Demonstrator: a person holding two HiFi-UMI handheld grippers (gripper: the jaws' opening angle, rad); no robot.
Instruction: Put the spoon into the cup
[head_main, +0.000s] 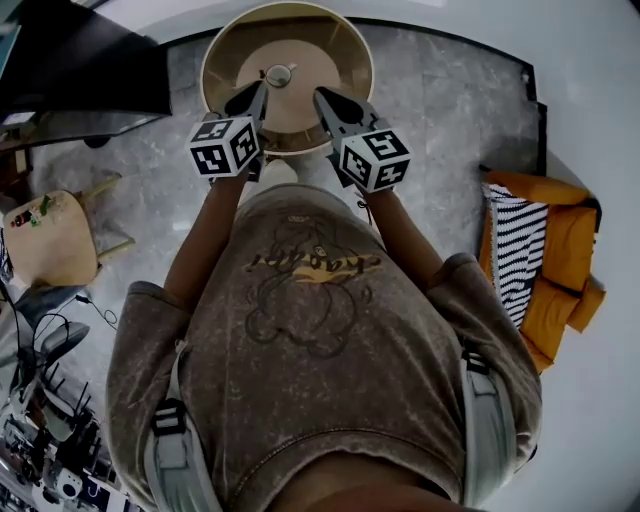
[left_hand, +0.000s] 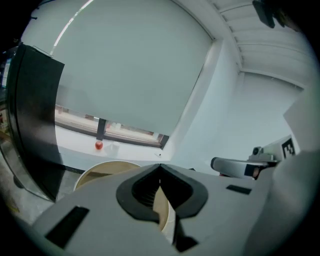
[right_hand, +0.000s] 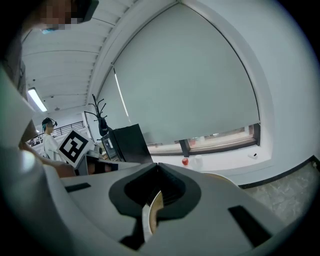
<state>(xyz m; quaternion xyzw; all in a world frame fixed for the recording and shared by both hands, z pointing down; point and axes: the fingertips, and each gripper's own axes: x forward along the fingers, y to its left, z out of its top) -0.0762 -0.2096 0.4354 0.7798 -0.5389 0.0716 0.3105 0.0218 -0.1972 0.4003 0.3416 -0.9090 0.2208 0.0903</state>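
Currently you hold both grippers up in front of your chest, side by side, their tips pointing over the near edge of the round beige table (head_main: 345, 55). Your left gripper (head_main: 258, 95) has its jaws pressed together tip to tip with nothing between them; only the table's rim shows through the hollow behind the tips. Your right gripper (head_main: 326, 98) is the same, closed on nothing. The cup (head_main: 280, 74) stands at the middle of the table, seen between the two grippers' tips in the head view. Something small sits at its mouth, too small to tell whether it is the spoon. A small red round thing (right_hand: 185, 161) lies on the window ledge.
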